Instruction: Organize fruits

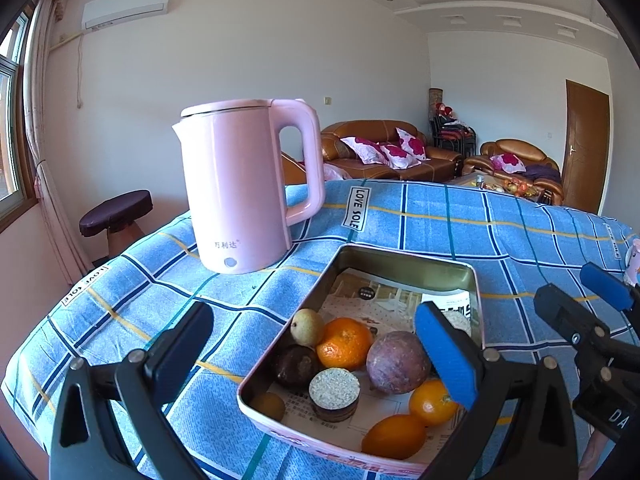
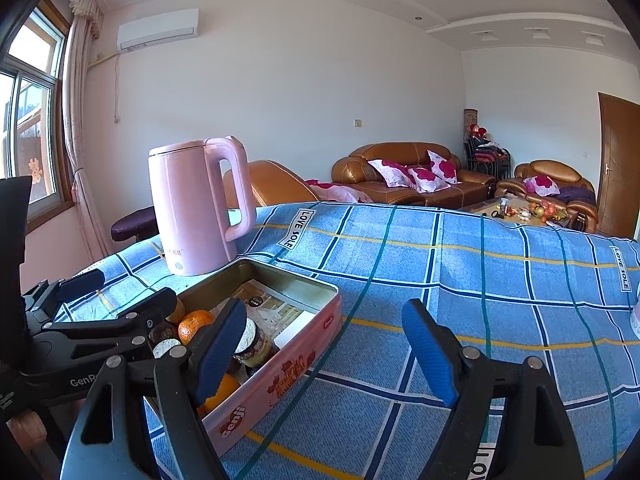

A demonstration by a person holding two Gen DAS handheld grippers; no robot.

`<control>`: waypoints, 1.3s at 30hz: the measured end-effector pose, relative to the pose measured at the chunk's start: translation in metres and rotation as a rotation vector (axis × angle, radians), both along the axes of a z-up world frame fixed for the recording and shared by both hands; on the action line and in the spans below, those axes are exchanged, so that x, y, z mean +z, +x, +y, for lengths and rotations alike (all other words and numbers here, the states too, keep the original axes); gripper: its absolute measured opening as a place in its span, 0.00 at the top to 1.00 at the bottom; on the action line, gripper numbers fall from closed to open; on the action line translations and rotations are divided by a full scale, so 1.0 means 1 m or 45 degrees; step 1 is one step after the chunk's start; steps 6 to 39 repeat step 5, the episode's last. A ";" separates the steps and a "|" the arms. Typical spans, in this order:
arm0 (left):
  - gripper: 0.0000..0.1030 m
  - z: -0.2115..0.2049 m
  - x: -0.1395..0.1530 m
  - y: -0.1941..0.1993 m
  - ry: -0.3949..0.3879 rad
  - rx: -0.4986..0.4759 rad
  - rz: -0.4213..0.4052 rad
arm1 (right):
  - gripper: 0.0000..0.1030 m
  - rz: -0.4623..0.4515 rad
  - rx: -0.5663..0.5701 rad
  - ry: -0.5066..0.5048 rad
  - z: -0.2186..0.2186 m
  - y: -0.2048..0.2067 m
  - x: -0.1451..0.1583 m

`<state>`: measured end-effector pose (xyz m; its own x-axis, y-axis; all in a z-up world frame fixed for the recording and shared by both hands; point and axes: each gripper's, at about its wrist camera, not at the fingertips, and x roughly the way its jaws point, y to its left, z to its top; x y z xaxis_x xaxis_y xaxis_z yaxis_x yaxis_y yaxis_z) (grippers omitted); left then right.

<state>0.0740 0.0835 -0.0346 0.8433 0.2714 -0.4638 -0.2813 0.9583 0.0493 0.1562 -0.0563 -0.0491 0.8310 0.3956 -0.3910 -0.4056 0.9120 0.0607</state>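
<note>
Nearest us, the left gripper stood spread and empty, its fingers straddling the near left end of the pink tin; inside we saw a mandarin, a purple passion fruit, a small pear and two kumquats on printed paper; the right gripper gaped too, nothing between its fingers, above the blue checked tabletop just right of the tin; a pink kettle stood behind.
</note>
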 end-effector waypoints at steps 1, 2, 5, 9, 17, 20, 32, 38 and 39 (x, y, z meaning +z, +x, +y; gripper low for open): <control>0.00 -0.001 0.000 0.000 0.008 0.001 0.000 | 0.21 0.000 -0.001 0.000 0.000 -0.001 0.000; 0.00 -0.001 0.000 0.000 0.011 0.001 0.000 | 0.21 0.001 -0.001 0.001 -0.001 -0.001 0.000; 0.00 -0.002 0.001 -0.001 0.012 -0.006 0.001 | 0.21 0.003 -0.004 -0.001 -0.004 -0.003 0.000; 0.00 -0.002 0.001 -0.001 0.012 -0.006 0.001 | 0.21 0.003 -0.004 -0.001 -0.004 -0.003 0.000; 0.00 -0.002 0.001 -0.001 0.012 -0.006 0.001 | 0.21 0.003 -0.004 -0.001 -0.004 -0.003 0.000; 0.00 -0.002 0.001 -0.001 0.012 -0.006 0.001 | 0.21 0.003 -0.004 -0.001 -0.004 -0.003 0.000; 0.00 -0.002 0.001 -0.001 0.012 -0.006 0.001 | 0.21 0.003 -0.004 -0.001 -0.004 -0.003 0.000; 0.00 -0.002 0.001 -0.001 0.012 -0.006 0.001 | 0.21 0.003 -0.004 -0.001 -0.004 -0.003 0.000; 0.00 -0.002 0.001 -0.001 0.012 -0.006 0.001 | 0.21 0.003 -0.004 -0.001 -0.004 -0.003 0.000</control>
